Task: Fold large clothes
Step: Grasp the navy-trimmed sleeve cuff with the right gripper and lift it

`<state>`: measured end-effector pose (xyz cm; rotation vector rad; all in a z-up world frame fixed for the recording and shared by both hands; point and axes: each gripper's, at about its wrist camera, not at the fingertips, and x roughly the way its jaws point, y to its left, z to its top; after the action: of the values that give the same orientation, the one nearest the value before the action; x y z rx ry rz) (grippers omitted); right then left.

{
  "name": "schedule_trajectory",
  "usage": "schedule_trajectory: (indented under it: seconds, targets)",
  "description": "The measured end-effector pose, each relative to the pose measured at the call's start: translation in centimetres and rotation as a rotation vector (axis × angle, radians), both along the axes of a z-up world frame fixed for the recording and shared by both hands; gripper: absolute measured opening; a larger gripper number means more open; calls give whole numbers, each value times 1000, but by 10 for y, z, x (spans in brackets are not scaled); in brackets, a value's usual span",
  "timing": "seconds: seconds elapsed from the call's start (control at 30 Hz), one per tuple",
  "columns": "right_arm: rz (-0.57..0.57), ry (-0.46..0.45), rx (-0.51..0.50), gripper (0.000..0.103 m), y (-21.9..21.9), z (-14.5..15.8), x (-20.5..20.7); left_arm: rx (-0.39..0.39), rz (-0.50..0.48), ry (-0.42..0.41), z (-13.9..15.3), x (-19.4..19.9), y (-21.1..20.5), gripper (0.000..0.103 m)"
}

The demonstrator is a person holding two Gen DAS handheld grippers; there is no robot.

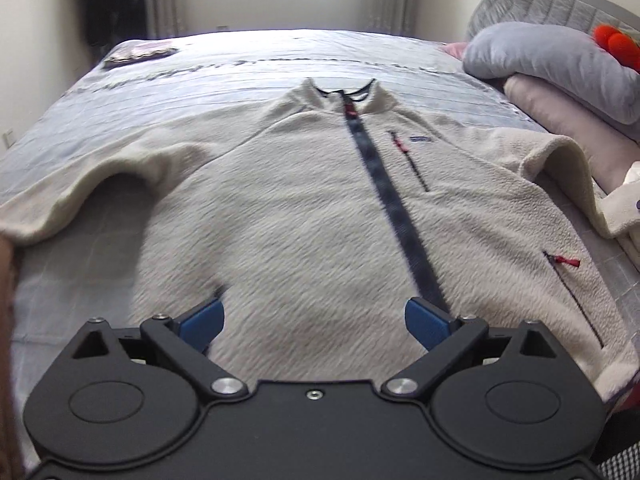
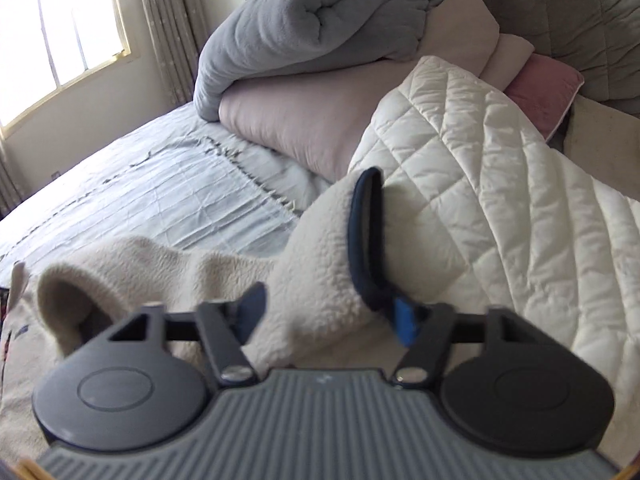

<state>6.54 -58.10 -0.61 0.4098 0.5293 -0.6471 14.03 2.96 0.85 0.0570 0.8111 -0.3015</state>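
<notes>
Left gripper (image 1: 314, 320) hangs above the lower front of the fleece jacket (image 1: 304, 208), jaws spread wide, blue pads (image 1: 202, 320) well apart and nothing pinched between them. From here I've got the whole jacket laid out face up on the bed (image 1: 200, 80) — collar at the far end, dark zipper strip (image 1: 384, 200) running straight down the middle toward me, red pull tabs on the chest and on the side pocket. One sleeve trails off to the left edge of my view, the other humps up on the right near the pillows.

Over on the right gripper (image 2: 326, 316), the jaws are partway apart and the sleeve cuff (image 2: 364, 240) sits right between them. Its dark trim curls up in a loop just past the right pad (image 2: 404, 320). The cuff's edge looks to touch that pad, but the left pad seems to stand just off the fleece — the blur keeps me from calling it a firm pinch, so I can't say it's clamped. The sleeve bulges up behind the gripper and runs back toward the jacket body at the lower left.

Past the cuff lies a white quilted blanket (image 2: 500, 184), and beyond that a grey duvet (image 2: 304, 32) piled on a pale pink pillow (image 2: 304, 120). A bright window (image 2: 60, 36) shows at the far left.
</notes>
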Motion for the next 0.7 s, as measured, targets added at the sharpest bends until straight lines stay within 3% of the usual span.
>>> schedule_trajectory:
  seconds: [0.03, 0.1, 0.3, 0.4, 0.47, 0.57, 0.6, 0.7]
  targets:
    - [12, -16, -13, 25, -3, 2, 5, -6, -18, 6, -1, 11, -12, 98]
    - [46, -56, -34, 11, -10, 13, 6, -25, -50, 7, -4, 33, -36, 97]
    - [24, -116, -220, 9, -41, 69, 26, -57, -153, -46, -17, 101, -121, 95]
    - [-6, -153, -279, 8, -61, 89, 33, -62, -176, -107, -23, 133, -167, 71]
    - [-25, -172, -310, 8, -75, 97, 38, -108, -179, -125, -27, 156, -196, 48]
    - [-42, -189, -319, 8, -94, 98, 43, -223, -221, -99, -38, 184, -244, 34]
    - [-42, -193, -315, 8, -100, 98, 44, -258, -254, -82, -43, 190, -267, 34]
    - [-45, -193, -312, 8, -115, 96, 53, -292, -359, -10, -66, 194, -331, 25]
